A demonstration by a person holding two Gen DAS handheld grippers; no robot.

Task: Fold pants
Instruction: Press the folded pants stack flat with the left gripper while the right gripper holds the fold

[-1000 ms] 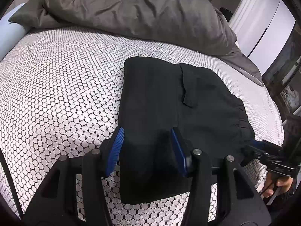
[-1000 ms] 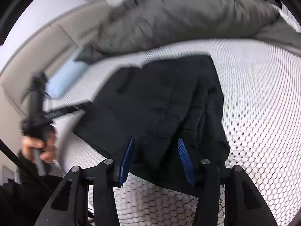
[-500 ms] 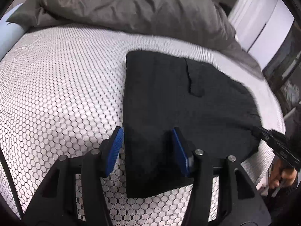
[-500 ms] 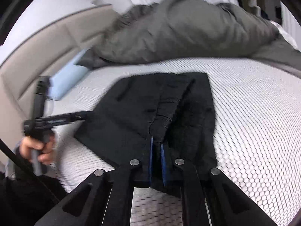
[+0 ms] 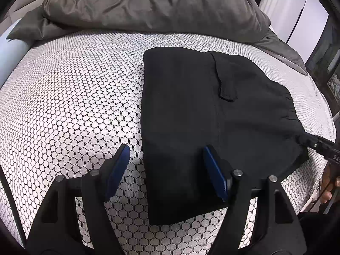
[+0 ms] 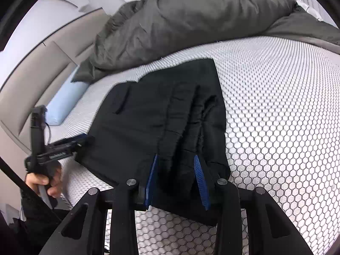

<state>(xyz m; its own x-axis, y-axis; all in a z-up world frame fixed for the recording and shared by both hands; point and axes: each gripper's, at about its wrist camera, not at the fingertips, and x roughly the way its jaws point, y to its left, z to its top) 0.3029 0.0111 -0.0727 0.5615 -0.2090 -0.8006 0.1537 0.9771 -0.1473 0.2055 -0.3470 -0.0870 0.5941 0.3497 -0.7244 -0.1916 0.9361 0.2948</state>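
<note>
Black pants (image 5: 191, 110) lie folded on the honeycomb-patterned bed sheet (image 5: 74, 95), waistband to the right. My left gripper (image 5: 165, 150) hovers over their near left edge with its jaws opening; one blue pad is over the sheet, the other over the cloth, and nothing is gripped. In the right wrist view my right gripper (image 6: 176, 157) is at the gathered waistband of the pants (image 6: 148, 110), its jaws opening. A raised ridge of fabric stands between the blue pads. Each gripper also shows in the other's view: the left gripper (image 6: 85, 139) and the right gripper (image 5: 310, 141), both at the pants' edge.
A crumpled grey duvet (image 5: 159, 6) is heaped along the far side of the bed. A pale blue bolster (image 6: 63, 102) lies by the padded headboard (image 6: 31, 80). A person's hand (image 6: 42, 180) holds the left gripper's handle. The bed's edge runs just below both grippers.
The left jaws have spread wider over the pants' edge. The right jaws pinched shut on the waistband half a second ago and now stand apart, the fabric ridge still between them.
</note>
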